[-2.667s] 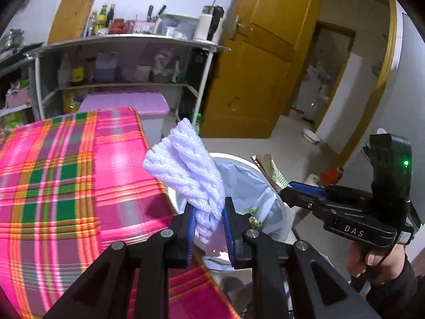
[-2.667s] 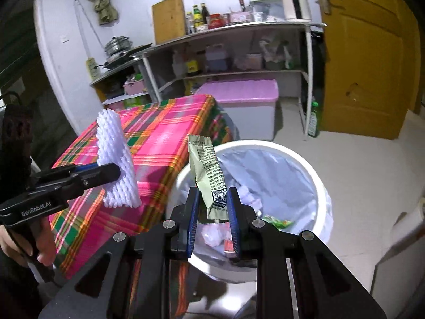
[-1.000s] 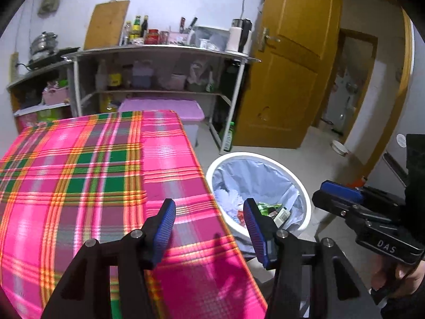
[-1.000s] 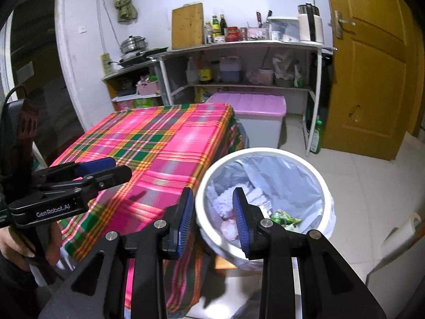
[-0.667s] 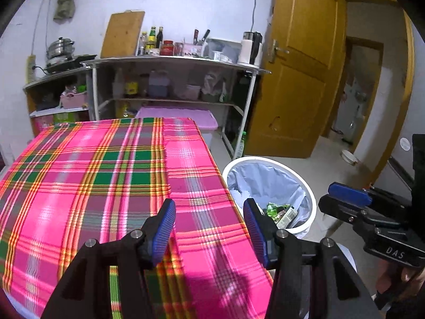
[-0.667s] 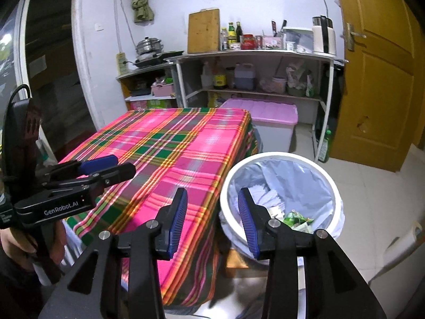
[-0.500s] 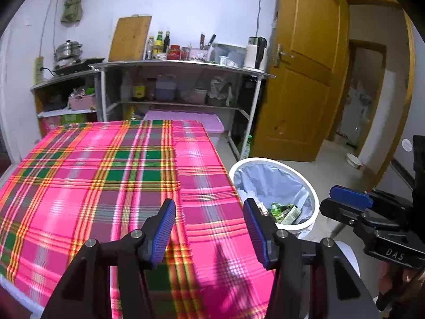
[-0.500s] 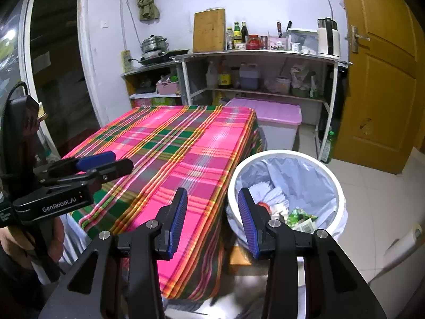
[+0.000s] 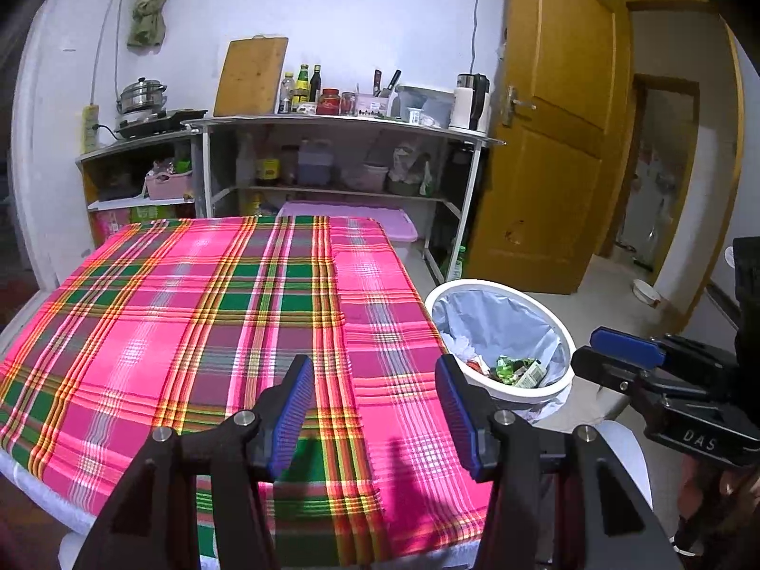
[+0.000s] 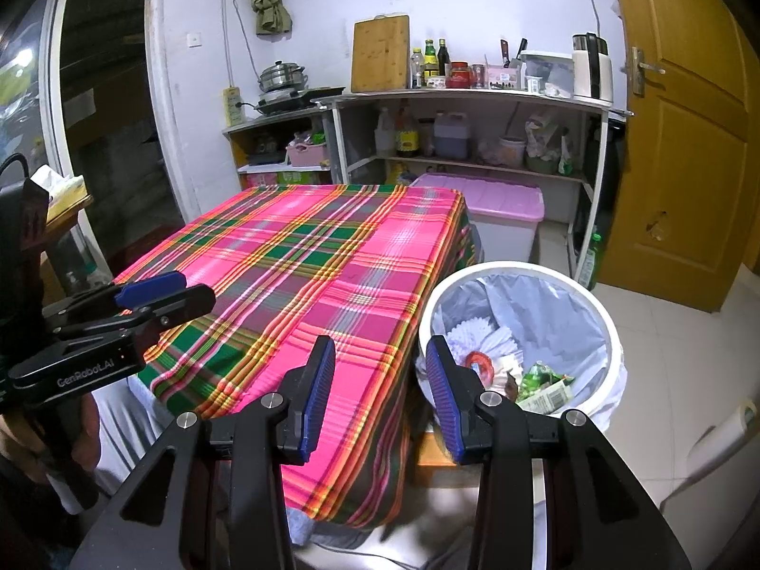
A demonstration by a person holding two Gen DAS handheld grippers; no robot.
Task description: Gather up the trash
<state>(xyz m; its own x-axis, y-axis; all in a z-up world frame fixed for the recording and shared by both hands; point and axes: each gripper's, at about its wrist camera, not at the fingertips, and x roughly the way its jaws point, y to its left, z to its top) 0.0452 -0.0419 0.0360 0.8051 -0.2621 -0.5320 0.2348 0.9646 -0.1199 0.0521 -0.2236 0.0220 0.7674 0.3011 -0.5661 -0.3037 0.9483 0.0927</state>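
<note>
Basically both claws, left claw (image 9: pixel 375 420) and right claw (image 10: pixel 377 396), hang spread and empty near the tabletop (image 9: pixel 199 313), since the trash (image 10: pixel 513 370) sits in the bin (image 10: pixel 603 327) to its right.

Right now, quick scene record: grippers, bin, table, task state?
left gripper: open, nothing between the pads, over the table
right gripper: open, nothing held, above the table edge next to the bin
bin: white, grey liner, on the floor beside the table
bin contents: white foam net, green wrapper, other scraps
table: pink plaid cloth, no trash visible on it
task state: trash looks binned
</note>
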